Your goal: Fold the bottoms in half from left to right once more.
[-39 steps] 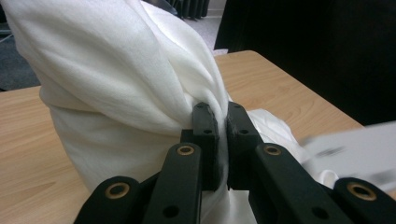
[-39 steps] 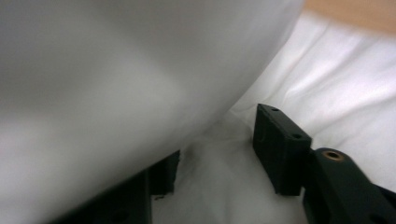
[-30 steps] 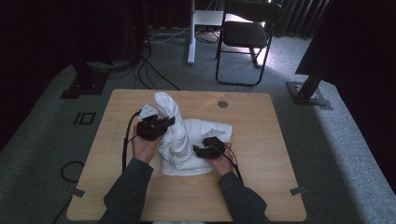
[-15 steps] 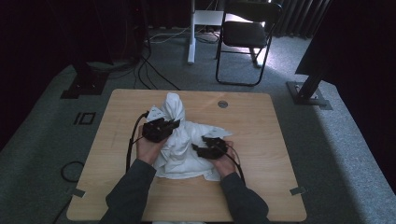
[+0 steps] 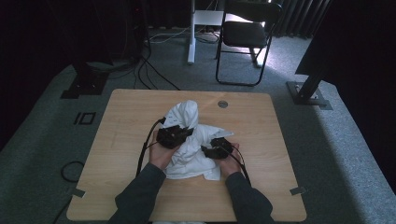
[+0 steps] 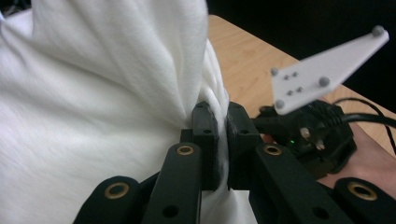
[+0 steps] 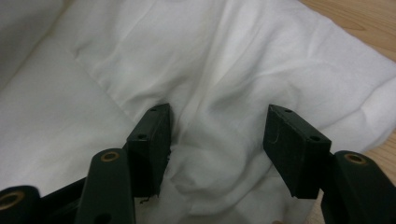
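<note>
The left gripper (image 6: 223,140) pinches a fold of the white cloth (image 5: 191,140) tight. The right gripper (image 7: 217,149) stands open, with bunched cloth between its jaws. Push it deeper before clamping, so the pads catch a full fold.

A white cloth (image 5: 191,142) lies crumpled near the middle of the wooden tabletop (image 5: 280,140), closer to the person's edge. It is soft, plain and unprinted, full of folds and creases. Its far part is gathered into a raised, bunched hump, while the near part spreads flatter across the wood, ending in a loose corner toward the person. In the left gripper view a thick twisted fold (image 6: 140,84) rises steeply; in the right gripper view the fabric (image 7: 210,70) lies low, with shallow wrinkles and a hemmed edge over the wood.
</note>
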Available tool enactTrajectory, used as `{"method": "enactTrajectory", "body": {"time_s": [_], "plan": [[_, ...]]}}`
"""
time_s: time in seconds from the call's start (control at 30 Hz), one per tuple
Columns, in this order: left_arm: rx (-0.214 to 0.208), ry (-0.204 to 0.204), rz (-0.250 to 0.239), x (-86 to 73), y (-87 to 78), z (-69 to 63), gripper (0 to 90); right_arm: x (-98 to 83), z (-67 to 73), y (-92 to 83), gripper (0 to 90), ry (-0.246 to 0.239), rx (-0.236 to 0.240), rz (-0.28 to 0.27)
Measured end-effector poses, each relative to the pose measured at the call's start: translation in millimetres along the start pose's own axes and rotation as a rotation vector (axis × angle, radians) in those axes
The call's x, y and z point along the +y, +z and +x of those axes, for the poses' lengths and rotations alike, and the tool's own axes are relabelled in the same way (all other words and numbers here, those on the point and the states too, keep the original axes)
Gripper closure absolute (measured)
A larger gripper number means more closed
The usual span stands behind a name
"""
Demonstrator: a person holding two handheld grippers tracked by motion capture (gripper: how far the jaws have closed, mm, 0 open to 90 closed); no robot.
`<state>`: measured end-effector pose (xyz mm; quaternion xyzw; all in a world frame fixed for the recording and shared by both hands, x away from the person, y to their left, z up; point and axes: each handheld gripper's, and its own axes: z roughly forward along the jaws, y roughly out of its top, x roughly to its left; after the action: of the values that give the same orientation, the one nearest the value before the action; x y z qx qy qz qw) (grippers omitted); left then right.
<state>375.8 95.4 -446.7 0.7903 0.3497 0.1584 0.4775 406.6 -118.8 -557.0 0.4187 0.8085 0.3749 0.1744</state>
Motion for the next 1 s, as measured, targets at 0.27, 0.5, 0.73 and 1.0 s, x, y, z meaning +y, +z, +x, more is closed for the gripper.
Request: {"method": "enactTrajectory", "body": {"time_s": [0.27, 0.5, 0.73, 1.0], "plan": [[-0.04, -0.006, 0.046, -15.8, 21.8, -8.0, 85.3, 0.1, -13.6, -10.0, 38.8, 0.002, 0.089, -0.02], [-0.073, -0.009, 0.111, -33.8, 41.8, -14.8, 84.9, -0.1, -44.6, -47.1, 38.4, 0.098, 0.019, -0.115], [-0.129, -0.057, 0.173, -62.0, 71.9, -10.9, 84.8, 19.5, -49.6, -87.1, 37.1, 0.09, -0.001, -0.243], [-0.114, -0.044, 0.186, -60.1, 71.4, -13.4, 83.7, 46.1, -20.4, -89.5, 33.7, 0.021, 0.053, -0.292]]}}
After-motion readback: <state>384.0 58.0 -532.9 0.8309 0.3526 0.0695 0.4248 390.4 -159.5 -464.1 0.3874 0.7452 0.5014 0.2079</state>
